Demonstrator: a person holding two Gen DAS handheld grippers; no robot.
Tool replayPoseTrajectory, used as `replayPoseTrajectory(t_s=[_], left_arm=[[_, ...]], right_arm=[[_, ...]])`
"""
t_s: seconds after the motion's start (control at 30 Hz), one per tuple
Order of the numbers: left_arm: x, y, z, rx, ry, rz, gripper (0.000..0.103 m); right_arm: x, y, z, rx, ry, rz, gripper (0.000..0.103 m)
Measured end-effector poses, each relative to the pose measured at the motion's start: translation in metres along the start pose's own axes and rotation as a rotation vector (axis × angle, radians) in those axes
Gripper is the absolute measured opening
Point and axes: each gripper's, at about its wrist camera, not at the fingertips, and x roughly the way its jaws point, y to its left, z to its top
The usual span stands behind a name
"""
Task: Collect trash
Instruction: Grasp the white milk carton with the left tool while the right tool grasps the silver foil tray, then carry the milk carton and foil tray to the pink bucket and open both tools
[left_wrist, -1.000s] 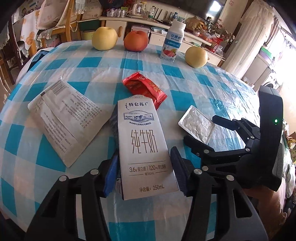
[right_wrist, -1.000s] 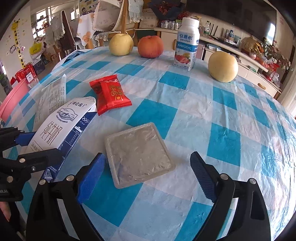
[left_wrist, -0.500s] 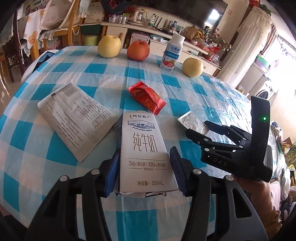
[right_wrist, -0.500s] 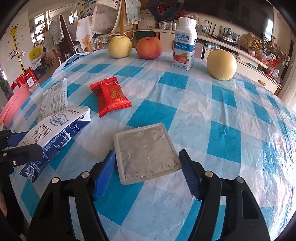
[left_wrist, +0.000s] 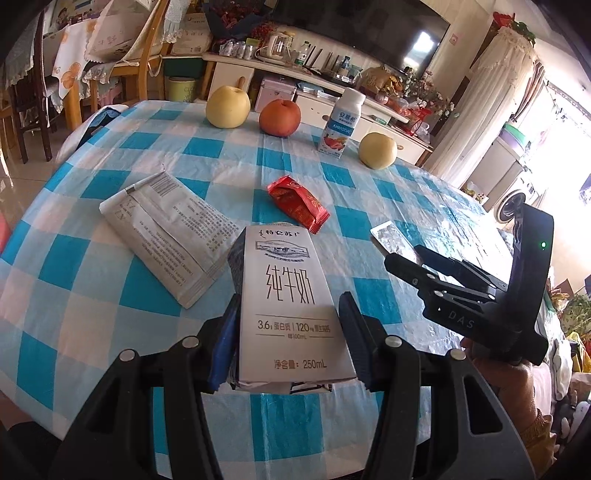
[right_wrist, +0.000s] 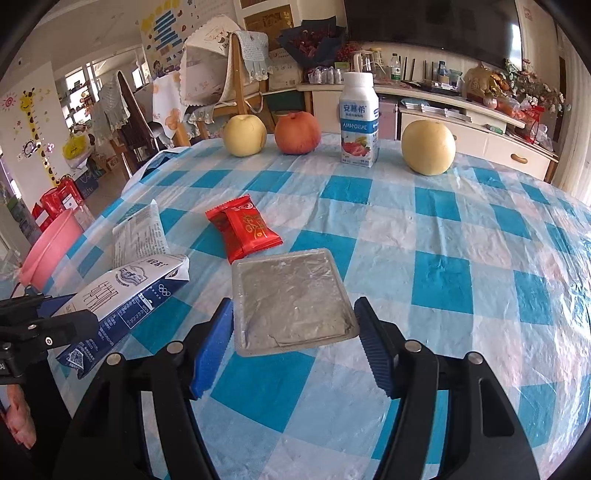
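Clamped in the left gripper (left_wrist: 288, 343), a white milk carton (left_wrist: 291, 306) hangs above the checked blue tablecloth (right_wrist: 443, 280). Right gripper (right_wrist: 295, 341) jaws, just closing, pinch a square silver foil tray (right_wrist: 291, 299). Beyond lie a red snack wrapper (right_wrist: 242, 227) and a grey printed sachet (left_wrist: 170, 229).

Trash and fruit on the table (right_wrist: 461, 258)

Wrapper (right_wrist: 243, 227) lies behind foil tray (right_wrist: 291, 299); milk carton (right_wrist: 122, 299) to its left; fruit along the far edge.
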Motion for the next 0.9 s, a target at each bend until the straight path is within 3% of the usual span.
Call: replayPoseTrajectory(t_s=[0.3, 0.6, 0.9], left_arm=[[-0.033, 0.024, -0.001, -0.024, -0.057, -0.01, 0.054], [-0.075, 0.07, -0.001, -0.049, -0.14, 0.033, 0.054], [-0.122, 0.132, -0.005, -0.114, -0.23, 0.109, 0.054]], right_arm=[[-0.016, 0.032, -0.006, 0.008, -0.014, 0.042, 0.066], [-0.027, 0.079, 0.001, -0.032, -0.013, 0.094, 0.066], [-0.024, 0.162, 0.015, -0.158, 0.012, 0.161, 0.066]])
